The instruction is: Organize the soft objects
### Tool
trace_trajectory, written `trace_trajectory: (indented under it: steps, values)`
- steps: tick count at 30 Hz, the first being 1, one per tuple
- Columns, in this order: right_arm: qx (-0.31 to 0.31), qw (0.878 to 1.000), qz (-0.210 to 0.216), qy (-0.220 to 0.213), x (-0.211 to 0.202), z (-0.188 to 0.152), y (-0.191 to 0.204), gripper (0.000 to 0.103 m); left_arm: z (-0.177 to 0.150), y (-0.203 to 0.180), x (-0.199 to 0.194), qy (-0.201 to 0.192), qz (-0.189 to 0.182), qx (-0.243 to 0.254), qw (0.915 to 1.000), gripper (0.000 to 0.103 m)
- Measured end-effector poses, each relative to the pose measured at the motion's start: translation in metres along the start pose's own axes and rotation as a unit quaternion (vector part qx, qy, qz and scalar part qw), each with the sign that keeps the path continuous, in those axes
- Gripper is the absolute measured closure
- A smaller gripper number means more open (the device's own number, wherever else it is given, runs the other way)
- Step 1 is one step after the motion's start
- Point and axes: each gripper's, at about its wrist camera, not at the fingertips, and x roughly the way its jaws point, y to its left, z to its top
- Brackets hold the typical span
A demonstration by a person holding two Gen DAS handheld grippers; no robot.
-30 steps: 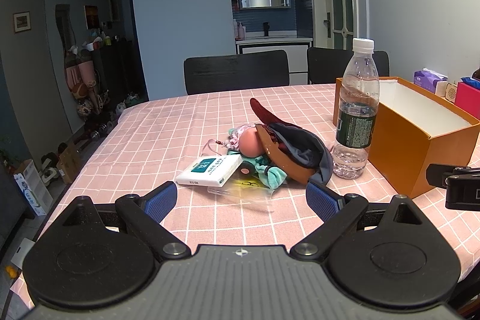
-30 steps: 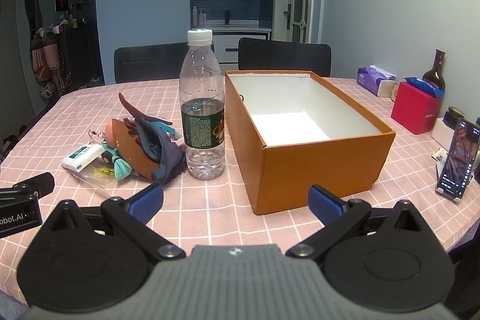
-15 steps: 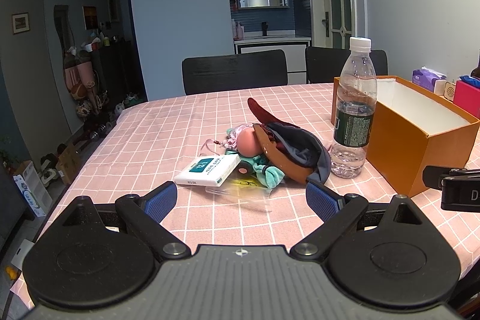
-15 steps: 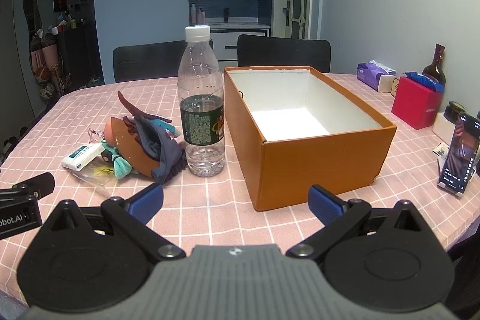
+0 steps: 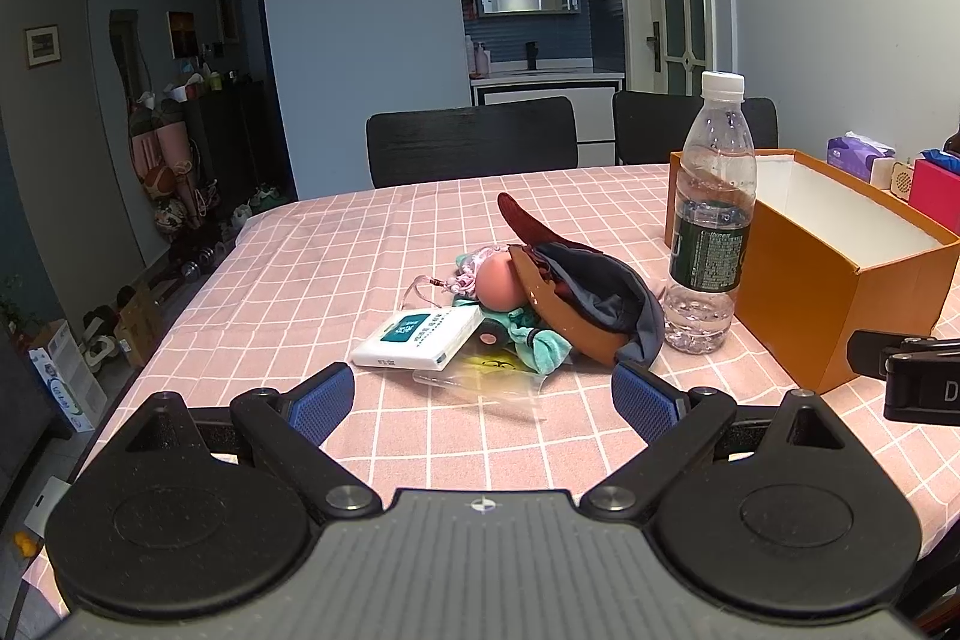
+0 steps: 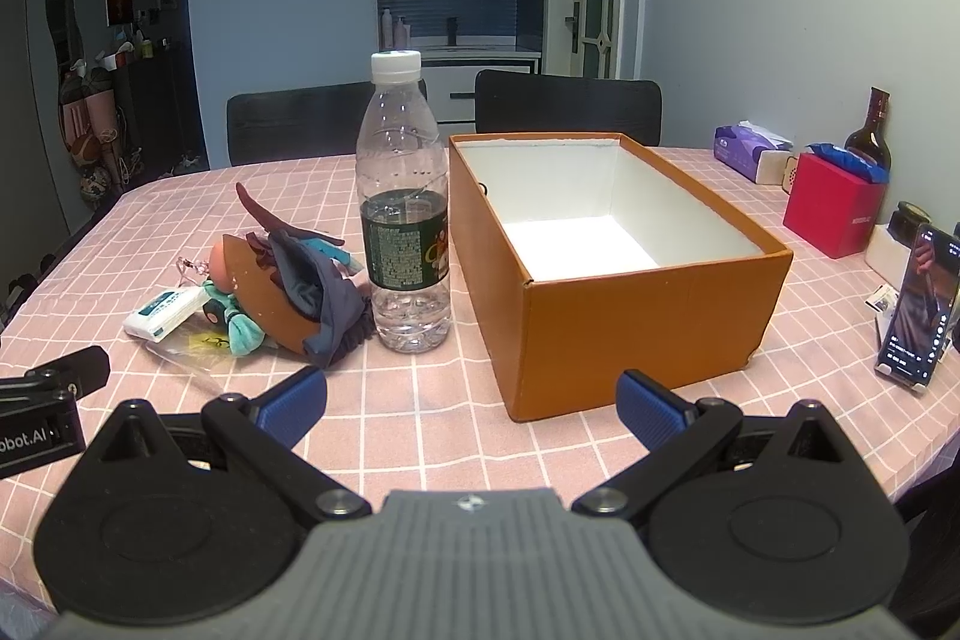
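A soft doll point(image 5: 558, 292) point(image 6: 282, 286) with a peach head, brown and navy cloth and teal bows lies on the pink checked tablecloth. A white tissue packet point(image 5: 420, 337) point(image 6: 163, 311) leans against it, over a clear plastic bag point(image 5: 492, 370). To its right stands a water bottle point(image 5: 711, 226) point(image 6: 403, 202), then an open orange box point(image 6: 612, 268) point(image 5: 840, 268) with a white, bare inside. My left gripper point(image 5: 483, 400) hangs open just short of the doll. My right gripper point(image 6: 471, 403) is open in front of the box, holding nothing.
At the right edge of the table are a purple tissue pack point(image 6: 750, 151), a red box point(image 6: 831, 205), a dark bottle point(image 6: 870, 130) and a phone on a stand point(image 6: 918, 304). Two black chairs point(image 6: 564, 106) stand behind the table.
Both grippers have drifted slightly, so the doll, bottle and box shift a little in view. Nothing on the table has moved and both grippers stay open.
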Motion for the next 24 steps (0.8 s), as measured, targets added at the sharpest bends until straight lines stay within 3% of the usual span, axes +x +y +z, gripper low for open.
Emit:
trace_trajectory:
  steps: [24]
  values:
    - [-0.001, 1.000, 0.001, -0.001, -0.0014, -0.0010, 0.0015, 0.002, -0.0002, 0.0003, -0.0003, 0.000, 0.000, 0.000, 1.0000, 0.000]
